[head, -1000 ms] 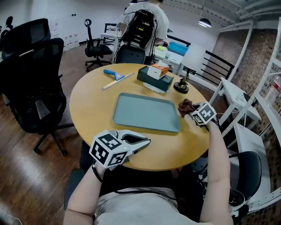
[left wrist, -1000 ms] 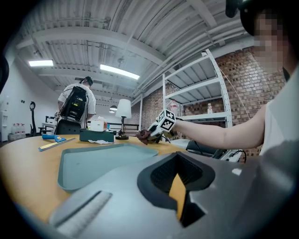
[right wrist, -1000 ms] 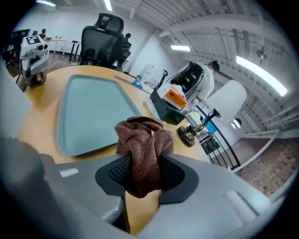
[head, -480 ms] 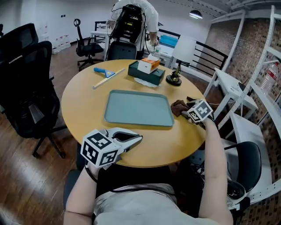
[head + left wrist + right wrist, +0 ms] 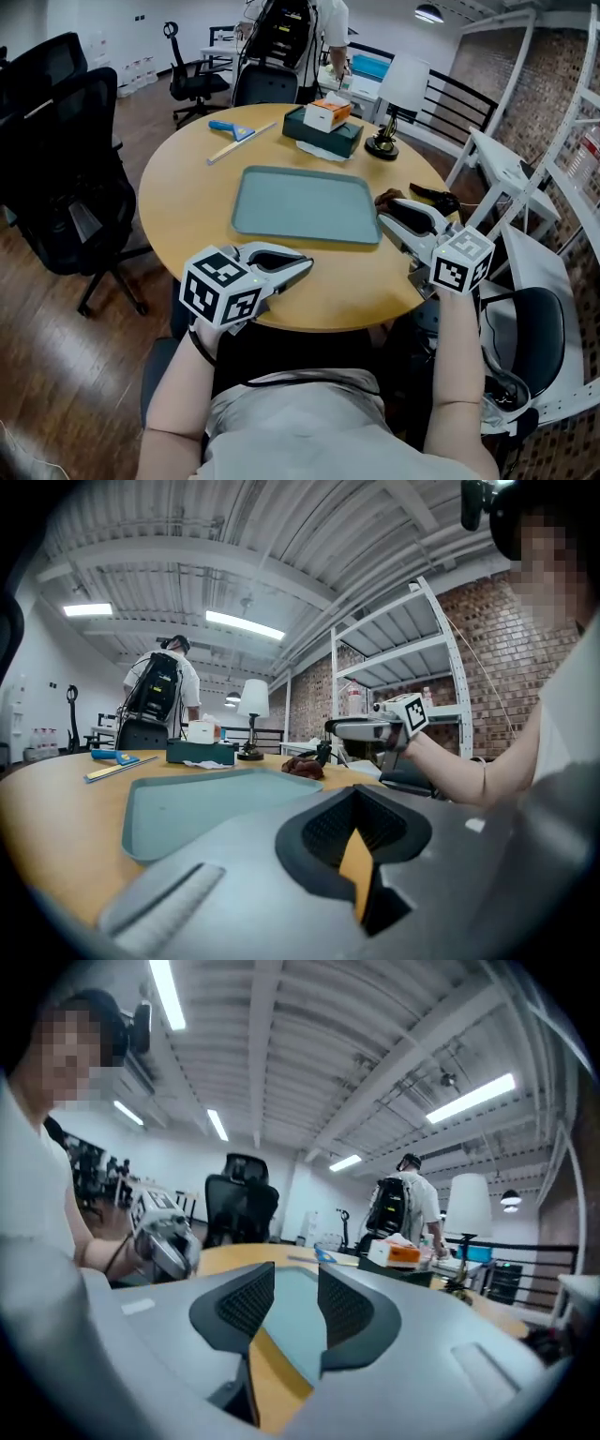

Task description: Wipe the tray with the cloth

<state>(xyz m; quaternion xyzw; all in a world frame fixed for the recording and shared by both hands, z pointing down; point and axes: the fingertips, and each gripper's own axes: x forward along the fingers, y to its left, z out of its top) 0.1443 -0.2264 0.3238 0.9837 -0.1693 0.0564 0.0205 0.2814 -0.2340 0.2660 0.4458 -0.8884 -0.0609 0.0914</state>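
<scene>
My left gripper (image 5: 302, 266) is at the near edge of the tabletop (image 5: 187, 206), with its tips pointing right along that edge. Its jaws appear to meet at the tips, leaving only a thin slit of tabletop visible behind the pads. There is nothing between them.

My right gripper (image 5: 384, 212) is over the right edge of the tabletop and points in toward the tray (image 5: 281, 202). Its jaws stand a narrow gap apart and are closing. They hold nothing, and only tray and bare wood show through the gap.

The tray is a shallow grey-green rectangle at the centre of the tabletop. It lies flat and is empty.

The cloth (image 5: 302, 767) is a crumpled brown lump on the wood, off the tray and just beside its right short side. It lies close to the tips of my right gripper. No view shows whether they touch it. A dark item lies past the cloth at the right edge, too small to identify.

Toward the far edge:
- A dark green box (image 5: 319, 142) with an orange-and-white carton (image 5: 328, 114) on top.
- A table lamp (image 5: 405, 84) to the right of the box.
- A blue scraper (image 5: 228, 127) and a long pale strip (image 5: 242, 143) to the left of the box.

Black office chairs (image 5: 66, 159) stand to the left of the table. Beyond the far edge, a person wearing a backpack (image 5: 295, 23) faces away.
</scene>
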